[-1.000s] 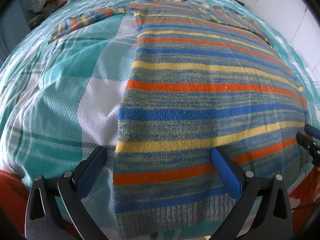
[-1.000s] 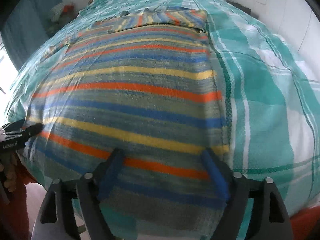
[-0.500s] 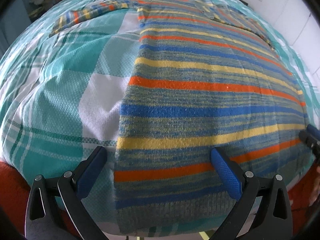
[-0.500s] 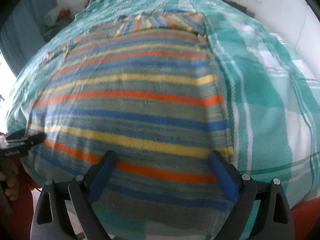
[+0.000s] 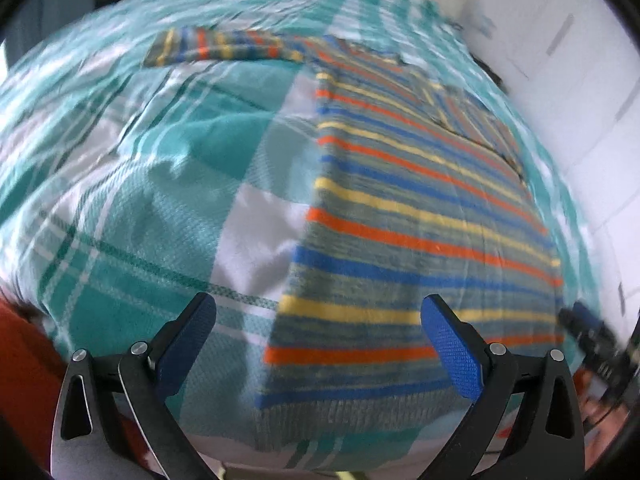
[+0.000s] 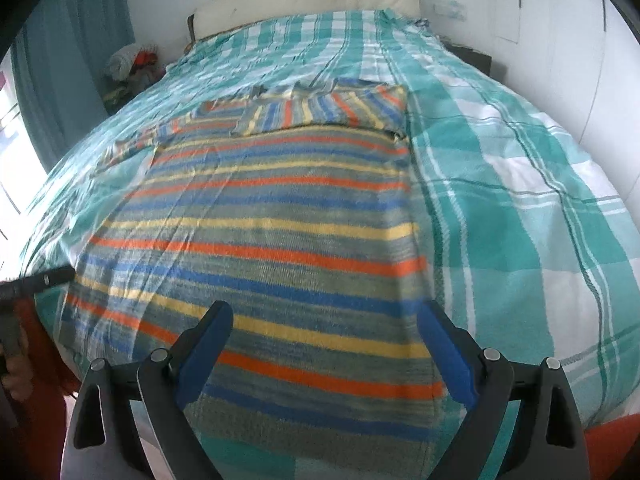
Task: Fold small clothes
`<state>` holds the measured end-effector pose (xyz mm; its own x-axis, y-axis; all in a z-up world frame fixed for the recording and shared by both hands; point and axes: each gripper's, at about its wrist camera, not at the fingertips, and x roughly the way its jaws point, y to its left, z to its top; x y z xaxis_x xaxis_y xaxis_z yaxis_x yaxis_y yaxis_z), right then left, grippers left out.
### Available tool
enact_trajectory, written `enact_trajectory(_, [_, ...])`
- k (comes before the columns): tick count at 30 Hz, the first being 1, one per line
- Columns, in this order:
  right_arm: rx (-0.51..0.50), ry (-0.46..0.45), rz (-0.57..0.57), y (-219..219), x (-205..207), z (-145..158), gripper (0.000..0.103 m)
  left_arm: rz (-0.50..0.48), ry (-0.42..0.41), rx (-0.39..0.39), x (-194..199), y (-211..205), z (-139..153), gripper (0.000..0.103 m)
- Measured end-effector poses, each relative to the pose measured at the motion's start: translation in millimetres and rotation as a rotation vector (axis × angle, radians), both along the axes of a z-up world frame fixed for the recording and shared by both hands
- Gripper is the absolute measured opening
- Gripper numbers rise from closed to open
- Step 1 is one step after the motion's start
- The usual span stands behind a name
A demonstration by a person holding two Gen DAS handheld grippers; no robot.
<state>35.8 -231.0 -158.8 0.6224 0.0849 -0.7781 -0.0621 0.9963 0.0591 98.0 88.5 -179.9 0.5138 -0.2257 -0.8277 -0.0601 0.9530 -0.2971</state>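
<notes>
A knit sweater [image 5: 400, 220] with orange, yellow and blue stripes lies flat on the teal-and-white checked bedspread [image 5: 160, 200], hem toward me. One sleeve [image 5: 220, 46] stretches out to the left; the other sleeve [image 6: 328, 110] is folded across the chest. My left gripper [image 5: 318, 312] hovers open above the hem's left corner, nothing between its blue pads. My right gripper [image 6: 325, 312] stands wide open above the hem's right part, also holding nothing. Each gripper shows at the edge of the other's view: the right gripper [image 5: 588, 328] and the left gripper [image 6: 44, 280].
A cream headboard [image 6: 304, 0] closes the far end of the bed. A pile of clothes [image 6: 132, 60] and a blue curtain [image 6: 72, 60] are at the far left; a white wall [image 6: 560, 40] and a dark nightstand [image 6: 472, 56] are on the right. Red fabric [image 5: 24, 380] lies below the bed's near edge.
Both grippers have lifted away from the hem, so more of the bed shows. The left view has swung and rolled, shifting the sweater rightward. The right jaws have spread slightly wider.
</notes>
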Motion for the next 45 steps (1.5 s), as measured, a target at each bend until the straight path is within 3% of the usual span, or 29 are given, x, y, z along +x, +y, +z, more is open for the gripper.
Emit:
enact_trajectory(7, [0.022,-0.034,-0.051,-15,2,4,0.093,0.089,0.02,-0.056,-2,21,-10,0.102])
enact_trajectory(10, [0.024,-0.04,-0.051,-18,2,5,0.093,0.075,0.024,-0.015,-2,17,-13,0.102])
enact_trajectory(15, [0.037,0.09,-0.037,-14,12,-21,0.093,0.039,0.015,0.033,-4,12,-11,0.102])
enact_trajectory(19, [0.021,0.134,-0.04,-11,14,-34,0.093,0.061,-0.019,-0.056,3,30,7,0.102])
enact_trajectory(24, [0.009,0.139,-0.033,-10,13,-36,0.093,0.184,-0.083,-0.186,70,98,42,0.102])
enact_trajectory(26, [0.006,0.144,-0.027,-9,15,-38,0.093,0.231,-0.087,-0.213,103,126,42,0.102])
enact_trajectory(29, [0.011,0.149,-0.026,-9,16,-38,0.095,0.362,-0.034,-0.188,149,170,22,0.101])
enact_trajectory(33, [0.008,0.154,-0.021,-7,18,-39,0.097,0.47,0.032,-0.264,188,206,-8,0.1])
enact_trajectory(36, [-0.009,0.152,-0.011,-4,17,-41,0.1,0.546,0.019,-0.29,203,220,-17,0.099])
enact_trajectory(37, [-0.014,0.152,-0.007,-2,17,-42,0.102,0.566,0.005,-0.293,207,222,-18,0.096])
enact_trajectory(38, [-0.02,0.151,0.0,-1,18,-43,0.103,0.572,-0.004,-0.289,209,221,-19,0.081])
enact_trajectory(39, [-0.026,0.151,0.003,0,18,-44,0.103,0.564,-0.005,-0.281,213,220,-20,0.038])
enact_trajectory(40, [-0.031,0.151,0.004,1,19,-44,0.103,0.548,0.005,-0.282,217,219,-21,0.013])
enact_trajectory(41, [-0.031,0.152,0.005,1,19,-45,0.103,0.527,0.028,-0.291,223,219,-21,0.003])
enact_trajectory(45, [-0.019,0.16,0.003,-1,21,-44,0.103,0.481,-0.051,-0.183,232,207,21,0.001])
